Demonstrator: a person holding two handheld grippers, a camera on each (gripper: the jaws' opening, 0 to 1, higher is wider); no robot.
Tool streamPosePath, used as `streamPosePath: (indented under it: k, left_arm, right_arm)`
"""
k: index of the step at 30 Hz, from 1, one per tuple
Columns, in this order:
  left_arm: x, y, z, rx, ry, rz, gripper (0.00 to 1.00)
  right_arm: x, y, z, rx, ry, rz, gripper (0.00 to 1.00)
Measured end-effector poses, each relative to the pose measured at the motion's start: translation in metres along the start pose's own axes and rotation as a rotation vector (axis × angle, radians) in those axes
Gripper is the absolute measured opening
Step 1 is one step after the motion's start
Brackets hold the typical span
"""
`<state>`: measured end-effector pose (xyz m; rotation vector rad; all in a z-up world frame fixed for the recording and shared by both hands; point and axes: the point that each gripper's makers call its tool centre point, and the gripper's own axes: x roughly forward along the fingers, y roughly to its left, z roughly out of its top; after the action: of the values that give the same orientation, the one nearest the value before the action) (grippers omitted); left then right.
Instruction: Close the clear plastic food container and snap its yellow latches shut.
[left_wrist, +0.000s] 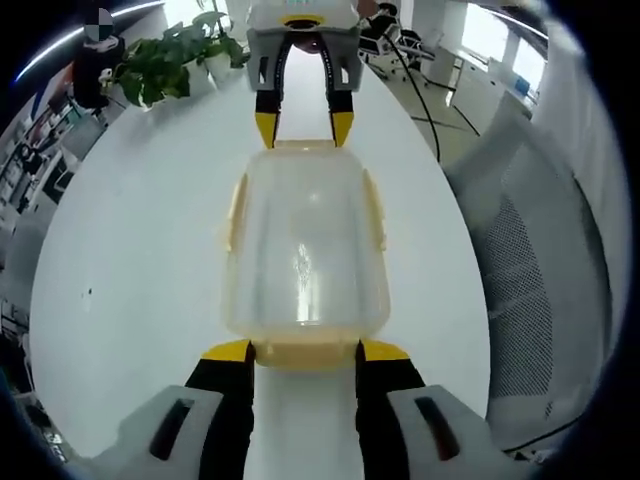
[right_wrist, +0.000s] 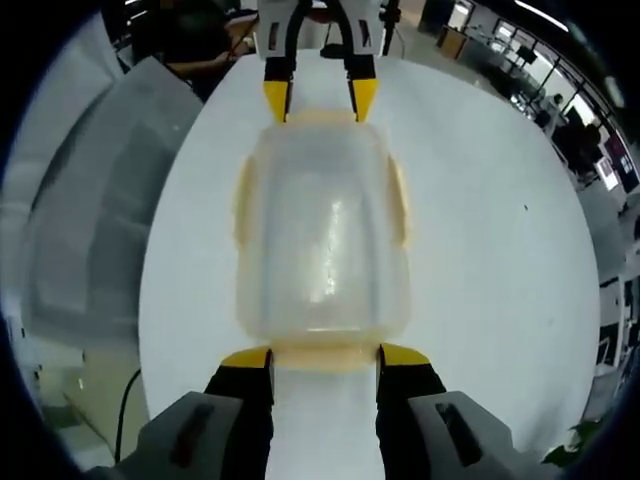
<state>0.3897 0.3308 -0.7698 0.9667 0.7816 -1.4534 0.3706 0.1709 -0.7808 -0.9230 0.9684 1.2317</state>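
Now the clear container (left_wrist: 305, 250) sits lidded on the white surface (left_wrist: 140, 250), left tongs (left_wrist: 304, 352) and right tongs (right_wrist: 324, 358) spread wide against opposite end latches (left_wrist: 305, 354). Risk: uneven pushing could skid the box or leave a latch unsnapped.

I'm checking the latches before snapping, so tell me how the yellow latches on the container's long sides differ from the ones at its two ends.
The side latches run along the clear container's long edges with nothing near them; each end latch sits between a hand-held gripper's yellow jaw tips. The side latches show as narrow strips, while the near end latch appears as a wider band. All are pale yellow flaps on the lid rim. Whether any has snapped shut, I cannot tell.
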Motion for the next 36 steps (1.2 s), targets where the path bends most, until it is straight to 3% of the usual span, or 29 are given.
streamPosePath:
  k: [11,28,32,34,36]
  left_arm:
    - [0.005,-0.004,0.002,-0.01,-0.014,-0.033,0.38]
    - [0.008,-0.004,0.0,-0.014,-0.021,-0.048,0.38]
    - [0.007,-0.004,-0.001,-0.008,-0.04,-0.058,0.4]
    - [0.007,-0.002,-0.008,0.011,-0.01,-0.037,0.41]
    - [0.007,-0.005,-0.009,-0.004,-0.019,-0.039,0.47]
  right_arm:
    - [0.001,0.004,-0.004,0.028,0.0,0.049,0.38]
    - [0.003,0.005,-0.004,0.046,-0.014,0.051,0.39]
    - [0.004,0.007,-0.007,0.078,-0.008,0.047,0.4]
    - [0.006,0.006,-0.008,0.104,-0.017,0.044,0.42]
    - [0.005,0.006,-0.011,0.123,-0.011,0.037,0.45]
